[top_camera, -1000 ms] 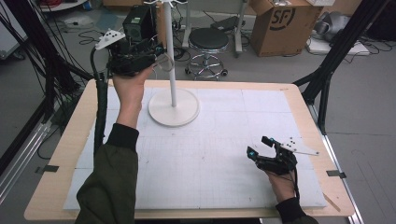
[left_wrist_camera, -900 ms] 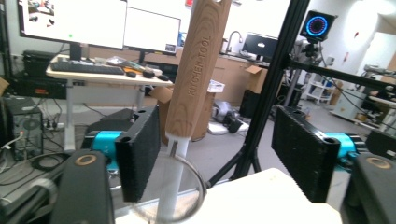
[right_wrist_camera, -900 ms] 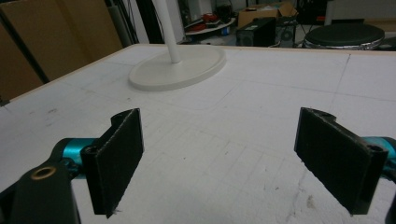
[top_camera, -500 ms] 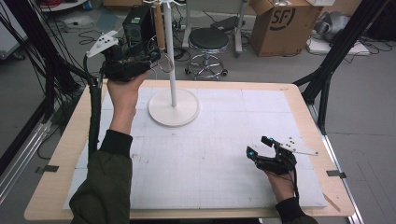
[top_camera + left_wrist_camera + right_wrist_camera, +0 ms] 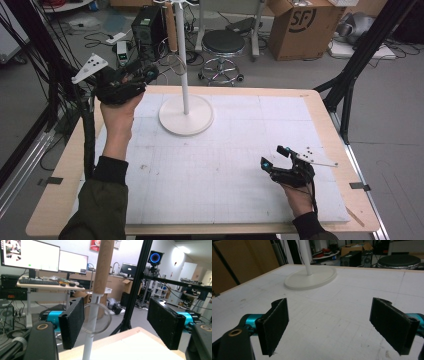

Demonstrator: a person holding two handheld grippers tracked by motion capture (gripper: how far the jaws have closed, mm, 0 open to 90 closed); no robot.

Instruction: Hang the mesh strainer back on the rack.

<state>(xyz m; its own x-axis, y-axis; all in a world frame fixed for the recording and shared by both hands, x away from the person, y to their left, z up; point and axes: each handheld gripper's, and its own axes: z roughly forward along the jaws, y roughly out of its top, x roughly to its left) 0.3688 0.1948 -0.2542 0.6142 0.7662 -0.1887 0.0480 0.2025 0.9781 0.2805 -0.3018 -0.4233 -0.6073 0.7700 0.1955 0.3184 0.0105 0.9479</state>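
Note:
A white stand with a round base (image 5: pixel 172 120) and a thin pole (image 5: pixel 183 65) stands at the back of the table. A clear ring (image 5: pixel 175 61) hangs beside the pole, and shows again as a clear ring (image 5: pixel 96 318) in front of the pole (image 5: pixel 90 340). My left gripper (image 5: pixel 150 74) hovers left of the pole above the table's back left. Its jaws have just been opening, and the left gripper (image 5: pixel 115 315) is open with no pad pressing on the ring. My right gripper (image 5: pixel 273 156) rests open on the mat at the front right, and the right gripper (image 5: pixel 329 315) has nothing between its pads.
A white gridded mat (image 5: pixel 215 170) covers most of the wooden table (image 5: pixel 55 200). Behind the table stand a black stool (image 5: pixel 223 45), a cardboard box (image 5: pixel 300 25) and a computer case (image 5: pixel 150 25). Black frame struts (image 5: pixel 350 75) rise at the right.
My left gripper has drawn back to the left and lower, away from the pole and the ring. The right gripper has not moved.

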